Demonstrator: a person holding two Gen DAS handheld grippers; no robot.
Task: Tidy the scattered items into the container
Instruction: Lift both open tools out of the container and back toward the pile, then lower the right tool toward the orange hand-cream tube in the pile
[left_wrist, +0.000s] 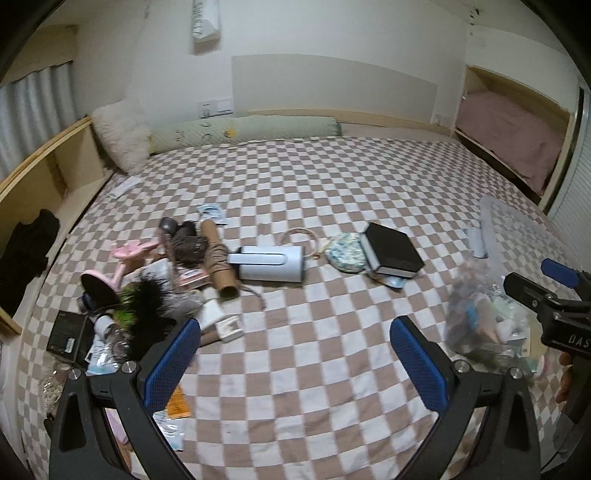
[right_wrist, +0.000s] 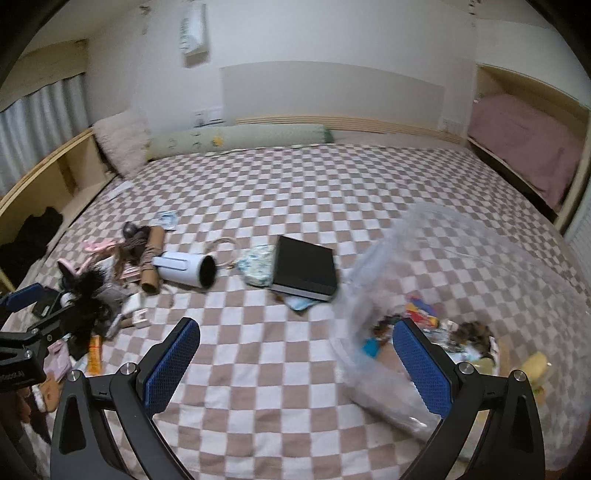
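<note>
A clear plastic container (right_wrist: 436, 266) with several small items inside sits at the right of the checkered bed and looks blurred. My right gripper (right_wrist: 297, 367) is open. Its right pad (right_wrist: 423, 369) overlaps the container's near wall, but contact cannot be told. My left gripper (left_wrist: 295, 365) is open over bare bedspread. Scattered ahead are a black book (left_wrist: 393, 251), a floral pouch (left_wrist: 345, 251), a white cylinder device (left_wrist: 271, 264), a cardboard tube (left_wrist: 219, 258) and a heap with black feathers (left_wrist: 147, 299). The container (left_wrist: 484, 317) shows at right beside the right gripper (left_wrist: 535, 284).
A fluffy pillow (left_wrist: 122, 136) and a green bolster (left_wrist: 243, 129) lie along the headboard. A wooden shelf (left_wrist: 48, 166) runs down the left side. A recessed bunk with a pink sheet (left_wrist: 517, 136) is at the right. Open bedspread (left_wrist: 314, 184) spreads beyond the items.
</note>
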